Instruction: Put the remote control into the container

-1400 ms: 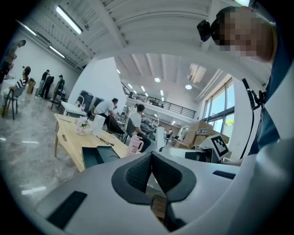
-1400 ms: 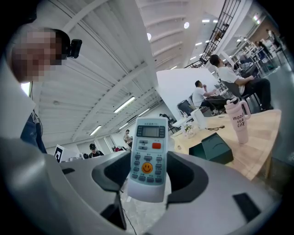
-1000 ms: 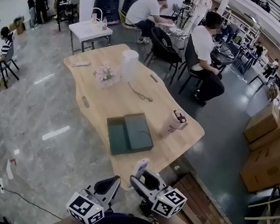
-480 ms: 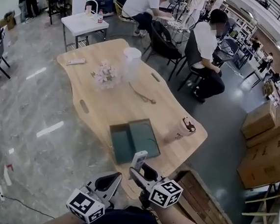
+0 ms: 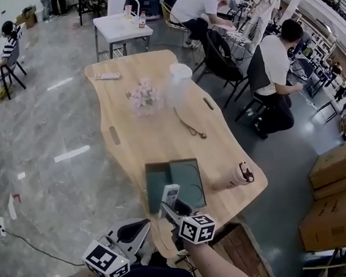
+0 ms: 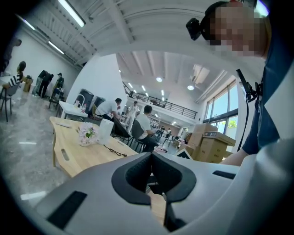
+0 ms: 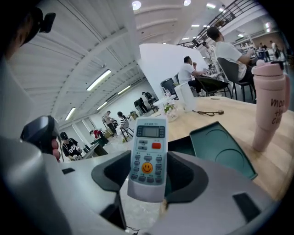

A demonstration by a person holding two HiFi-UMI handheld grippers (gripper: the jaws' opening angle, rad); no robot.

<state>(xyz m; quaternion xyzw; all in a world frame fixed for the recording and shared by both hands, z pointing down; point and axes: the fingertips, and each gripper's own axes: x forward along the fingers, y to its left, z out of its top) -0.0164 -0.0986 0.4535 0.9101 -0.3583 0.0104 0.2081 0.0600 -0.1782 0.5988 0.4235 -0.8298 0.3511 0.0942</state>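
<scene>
A: Scene, big to small?

B: Long wooden surface [image 5: 160, 136] ahead. Dark green container [image 5: 192, 181] lying open at its near end, two halves side by side. Right half with a round recess, left half darker and seemingly deeper. Pink cup [image 5: 236, 176] just beside the container's right edge, upright in the right gripper view.

A: Claws?

B: Right claw [image 5: 175, 209] clenched on the remote control [image 7: 148, 156]. Grip on its lower half, buttons toward the camera, top end pointing at the container. Hovering at the near edge of the surface, with the remote's tip over the container's near rim in the head view. Height above it unclear. Left claw [image 5: 133, 229] closed, pads together, nothing between. Parked low and left, off the surface.

A: Failure modes?

B: Judgement only:
- Grip on the lower half only, so top-heavy. Possible pivot or slip on a fast swing.
- Early release from height: bounce off the rim onto the surface or floor, with the container so close to the edge.
- Drift right on approach: bump on the cup, likely tip-over.
- Can't tell tray from lid for sure, so wrong half possible.
- Landing across the middle ridge instead of flat inside.

A: Mitigation?

B: Low, slow, centred over one half before opening.
</scene>
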